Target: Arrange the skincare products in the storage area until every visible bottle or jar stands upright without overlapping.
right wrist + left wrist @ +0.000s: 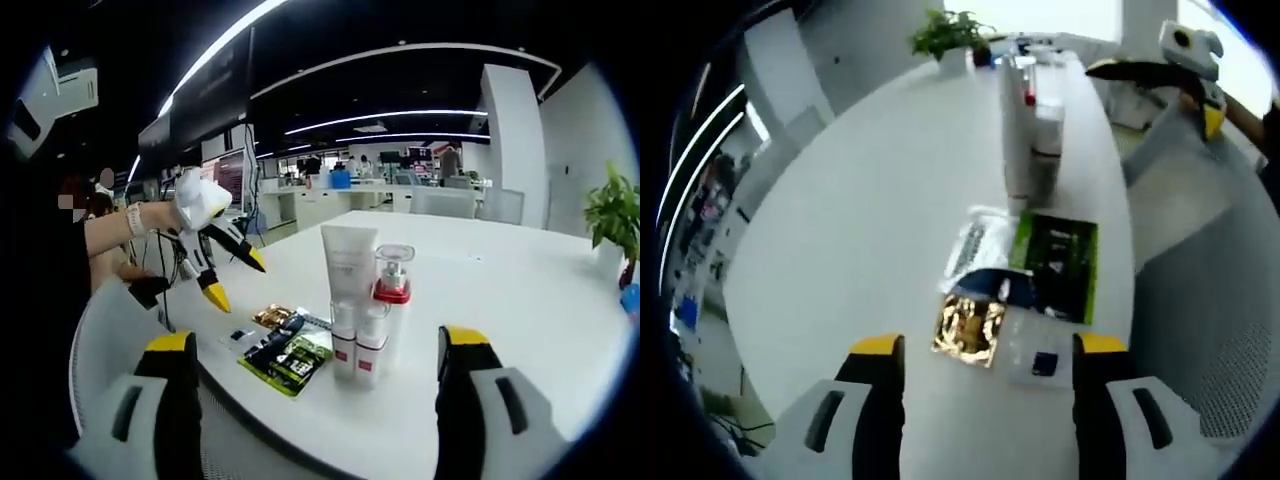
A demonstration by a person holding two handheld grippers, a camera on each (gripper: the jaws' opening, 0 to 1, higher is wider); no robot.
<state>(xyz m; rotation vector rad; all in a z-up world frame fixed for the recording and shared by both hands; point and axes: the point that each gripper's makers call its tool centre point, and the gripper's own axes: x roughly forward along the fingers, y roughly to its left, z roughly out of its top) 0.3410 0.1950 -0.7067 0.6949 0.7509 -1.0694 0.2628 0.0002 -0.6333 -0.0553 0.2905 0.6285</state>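
While your left gripper [980, 350] hangs above the near end of the white table [860, 200], its yellow-tipped jaws stand wide apart with nothing between them, and the flat sachets lie on the tabletop just beyond the tips. Nearest you is a gold foil sachet [967, 327], touching a dark blue packet [990, 285] behind it; a clear pouch [1037, 355] sits to its right, a green and black packet [1060, 262] lies further right, and a white printed sachet [975, 240] sits just beyond. These sachets overlap one another in a loose heap. Farther along the table the skincare products stand upright in a tight cluster: a tall white tube [1015, 140] and a clear pump bottle [1048, 130] beside it. A potted plant [952, 35] stands at the far end. Your right gripper [1195, 75] comes in at the upper right of the left gripper view, off the table's edge, over a grey chair [1210, 290]. From the right gripper view, your right gripper [318, 350] also has its jaws wide apart and empty, aimed at the cluster from the other side. You can see the tall white tube [350, 265] standing upright, the pump bottle with a red collar [392, 290] just right of it, and two small white bottles [357, 340] with pink labels in front, touching side by side. The green packet [295, 358] and the gold sachet [272, 316] lie flat to their left. Your left gripper [232, 278] shows beyond them, held in a hand [165, 215], jaws parted.
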